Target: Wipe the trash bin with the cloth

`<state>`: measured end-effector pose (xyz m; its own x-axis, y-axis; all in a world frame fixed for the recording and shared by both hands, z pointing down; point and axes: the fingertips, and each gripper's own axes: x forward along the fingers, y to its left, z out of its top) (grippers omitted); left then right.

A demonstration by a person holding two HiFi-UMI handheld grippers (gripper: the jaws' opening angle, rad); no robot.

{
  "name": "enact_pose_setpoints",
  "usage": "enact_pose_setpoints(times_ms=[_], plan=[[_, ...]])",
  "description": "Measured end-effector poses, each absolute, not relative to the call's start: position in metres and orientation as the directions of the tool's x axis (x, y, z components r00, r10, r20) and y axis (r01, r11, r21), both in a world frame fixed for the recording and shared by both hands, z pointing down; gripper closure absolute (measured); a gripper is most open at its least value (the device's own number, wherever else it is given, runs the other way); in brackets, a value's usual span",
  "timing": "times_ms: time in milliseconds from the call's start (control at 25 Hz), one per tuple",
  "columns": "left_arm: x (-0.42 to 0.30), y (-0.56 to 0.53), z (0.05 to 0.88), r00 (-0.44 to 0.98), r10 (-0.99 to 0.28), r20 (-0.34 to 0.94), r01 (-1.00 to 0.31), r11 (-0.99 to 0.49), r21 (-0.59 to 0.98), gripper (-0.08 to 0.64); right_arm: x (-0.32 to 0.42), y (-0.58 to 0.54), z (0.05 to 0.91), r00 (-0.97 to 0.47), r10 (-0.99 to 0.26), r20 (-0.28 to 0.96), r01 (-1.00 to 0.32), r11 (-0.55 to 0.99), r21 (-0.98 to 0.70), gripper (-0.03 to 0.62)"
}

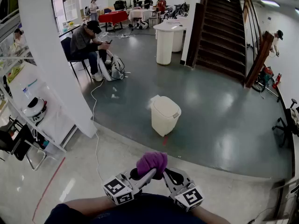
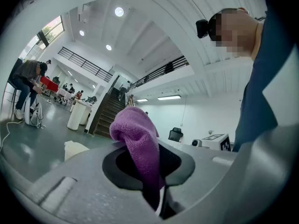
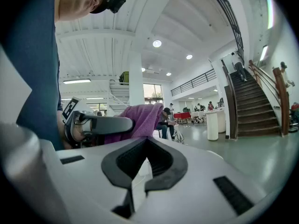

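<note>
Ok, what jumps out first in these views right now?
The purple cloth, clamped in the left gripper at the bottom centre of the head view, stands out first. Next is the cream trash bin, lid closed, standing alone on the dark floor ahead, with a wooden staircase behind at upper right.
</note>
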<state>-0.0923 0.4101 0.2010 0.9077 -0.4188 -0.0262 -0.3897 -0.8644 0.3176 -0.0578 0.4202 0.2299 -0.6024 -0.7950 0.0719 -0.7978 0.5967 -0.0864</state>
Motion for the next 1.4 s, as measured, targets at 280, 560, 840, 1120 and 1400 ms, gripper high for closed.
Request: enact_pose_setpoints(times_ms=[280,560,840,1120,1400], plan=[[-0.092,0.416,0.2,0.91,-0.415,-0.023,-0.386,-0.865,0.319,0.502,-0.058,0.426,0.226,-0.593,-0.801,0.078,-0.804,0.585,-0.106,0.583],[-0.088,0.418,0.206,0.91,-0.414,-0.014,-0.387,-0.862,0.327,0.502,-0.054,0.429,0.232,-0.587,-0.806,0.075,-0.808,0.578,-0.119,0.583],[-0.066,0.416,0.205,0.908,-0.418,-0.005,-0.393,-0.859,0.328,0.502,-0.028,0.428,0.231,-0.582,-0.812,0.039,-0.809,0.574,-0.126,0.581],[-0.019,0.415,0.207,0.89,-0.456,-0.002,-0.429,-0.838,0.337,0.502,0.02,0.427,0.235,-0.609,-0.793,0.02,-0.786,0.6,-0.149,0.581],[0.008,0.402,0.211,0.862,-0.507,-0.003,-0.475,-0.808,0.348,0.502,0.058,0.421,0.246,-0.629,-0.777,0.034,-0.77,0.617,-0.163,0.582]])
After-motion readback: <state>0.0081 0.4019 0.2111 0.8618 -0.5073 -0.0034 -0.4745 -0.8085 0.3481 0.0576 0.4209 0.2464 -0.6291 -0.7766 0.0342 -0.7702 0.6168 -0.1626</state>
